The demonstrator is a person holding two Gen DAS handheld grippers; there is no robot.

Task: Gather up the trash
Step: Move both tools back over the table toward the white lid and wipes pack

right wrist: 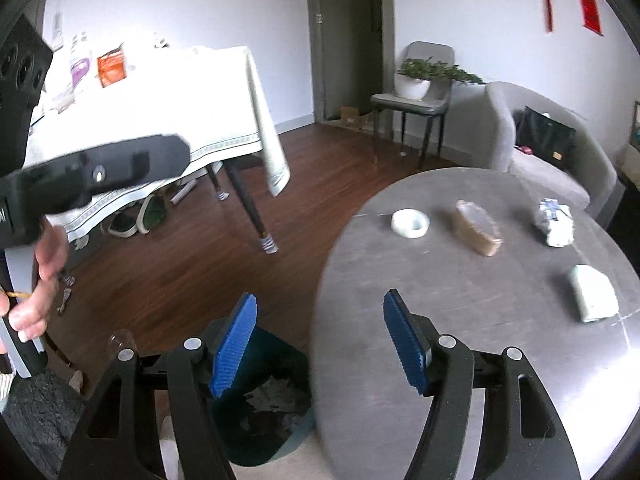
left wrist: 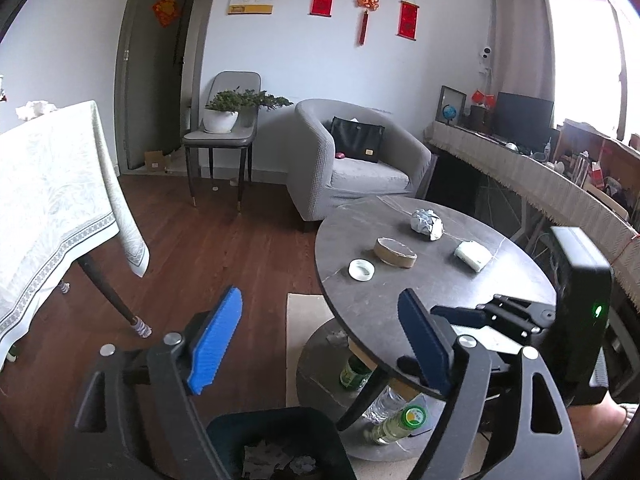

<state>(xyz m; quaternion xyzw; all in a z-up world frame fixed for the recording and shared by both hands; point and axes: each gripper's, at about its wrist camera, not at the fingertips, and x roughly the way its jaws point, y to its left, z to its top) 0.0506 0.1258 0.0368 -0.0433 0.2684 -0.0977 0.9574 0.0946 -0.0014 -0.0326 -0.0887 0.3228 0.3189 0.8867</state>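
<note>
Both grippers hang with their blue pads spread apart and nothing between them: the left gripper [left wrist: 316, 344] sits above the dark bin [left wrist: 280, 440] on the floor beside the round table [left wrist: 440, 292], and the right gripper [right wrist: 318, 344] hovers over the table's near edge with the bin below it. On the tabletop lie four pieces of trash, well apart: a white ring [left wrist: 361, 270], a flat brown disc [left wrist: 395, 253], a crumpled paper ball [left wrist: 427, 225] and a pale green packet [left wrist: 473, 255]. Scraps of paper already lie inside the bin.
</note>
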